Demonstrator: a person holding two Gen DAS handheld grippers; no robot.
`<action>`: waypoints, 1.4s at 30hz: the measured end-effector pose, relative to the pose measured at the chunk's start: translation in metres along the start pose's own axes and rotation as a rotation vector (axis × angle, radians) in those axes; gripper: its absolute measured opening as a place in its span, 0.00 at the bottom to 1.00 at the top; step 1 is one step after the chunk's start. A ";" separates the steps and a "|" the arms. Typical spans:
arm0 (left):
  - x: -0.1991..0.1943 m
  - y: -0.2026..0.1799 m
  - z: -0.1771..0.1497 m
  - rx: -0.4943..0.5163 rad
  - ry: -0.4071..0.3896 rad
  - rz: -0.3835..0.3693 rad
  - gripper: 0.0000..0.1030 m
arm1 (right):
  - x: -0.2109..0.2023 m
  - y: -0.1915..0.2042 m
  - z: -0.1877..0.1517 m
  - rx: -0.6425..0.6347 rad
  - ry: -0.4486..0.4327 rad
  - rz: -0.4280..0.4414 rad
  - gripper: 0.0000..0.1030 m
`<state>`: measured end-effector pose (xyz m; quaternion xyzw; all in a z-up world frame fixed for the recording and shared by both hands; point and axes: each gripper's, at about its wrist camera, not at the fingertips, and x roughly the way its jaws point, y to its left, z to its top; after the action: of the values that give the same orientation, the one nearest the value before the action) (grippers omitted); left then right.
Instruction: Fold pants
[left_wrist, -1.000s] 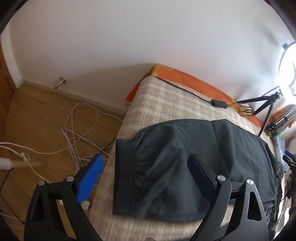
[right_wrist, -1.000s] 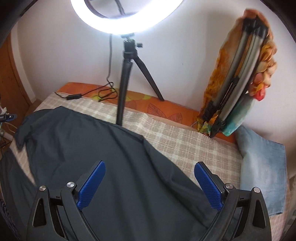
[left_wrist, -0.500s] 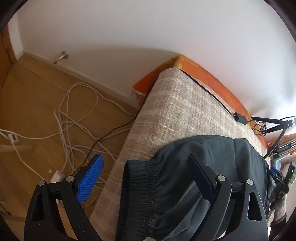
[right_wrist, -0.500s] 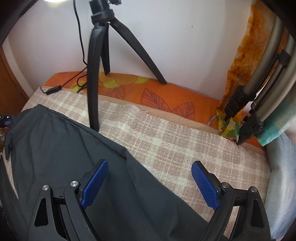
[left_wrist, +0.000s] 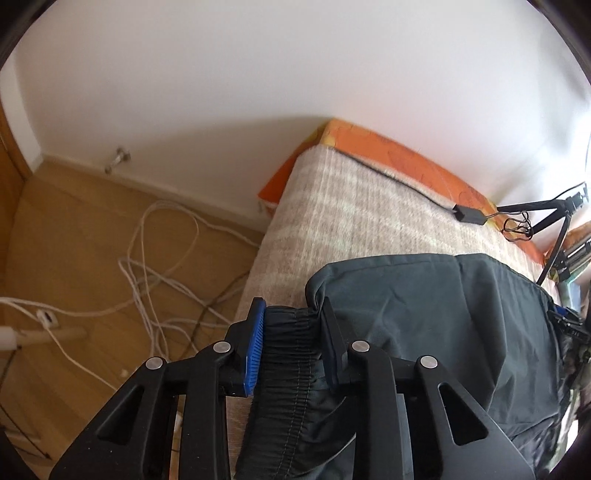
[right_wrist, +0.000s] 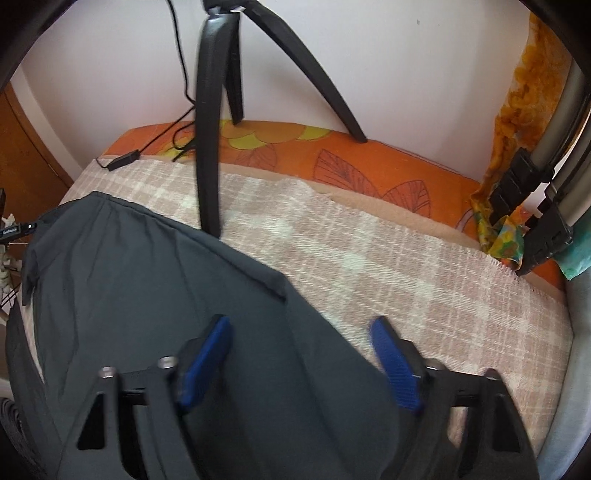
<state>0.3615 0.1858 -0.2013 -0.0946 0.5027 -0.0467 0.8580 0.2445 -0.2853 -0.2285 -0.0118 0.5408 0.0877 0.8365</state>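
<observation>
My left gripper (left_wrist: 291, 332) is closing its jaws on the gathered elastic waistband (left_wrist: 290, 354) of the dark grey pants (left_wrist: 436, 325). The ribbed band fills the narrow gap between the blue pad and the dark one, and both pads press against its sides. The band bunches up between them at the near left corner of the bed.

My right gripper (right_wrist: 301, 354) is closing too, but its jaws stand about half apart. Pants fabric lies flat between and under the blue pads, and neither pad is pressing on it. The left pad sits over the cloth; the right pad (right_wrist: 395, 369) hangs by the sloping edge of the fabric, where it meets the blanket.

The pants (right_wrist: 147, 295) are spread across a beige checked blanket (right_wrist: 406, 266) that covers the bed. From the waistband they run away to my right, lying mostly flat with a few soft creases. A folded flap of cloth ends in a corner just ahead of my right jaws.

Past the blanket, an orange sheet with a leaf print (right_wrist: 369, 162) lines the wall side. A black tripod (right_wrist: 210, 129) stands on the bed, one leg planted just beside the far edge of the pants. A black cable with a small box (left_wrist: 469, 214) trails along the orange strip. On the wooden floor (left_wrist: 74, 240) to my left lie loops of white cable (left_wrist: 155, 258).
</observation>
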 end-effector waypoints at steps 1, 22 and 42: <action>-0.003 -0.001 0.000 0.009 -0.010 0.004 0.25 | -0.001 0.004 0.000 0.002 0.001 0.014 0.28; -0.118 0.020 -0.043 0.099 -0.225 -0.002 0.25 | -0.202 0.066 -0.094 -0.069 -0.250 0.116 0.00; -0.148 0.058 -0.194 0.134 -0.175 -0.020 0.31 | -0.224 0.114 -0.255 -0.117 -0.079 0.172 0.00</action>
<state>0.1185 0.2466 -0.1794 -0.0457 0.4206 -0.0803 0.9025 -0.0933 -0.2319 -0.1229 -0.0106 0.5003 0.1911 0.8445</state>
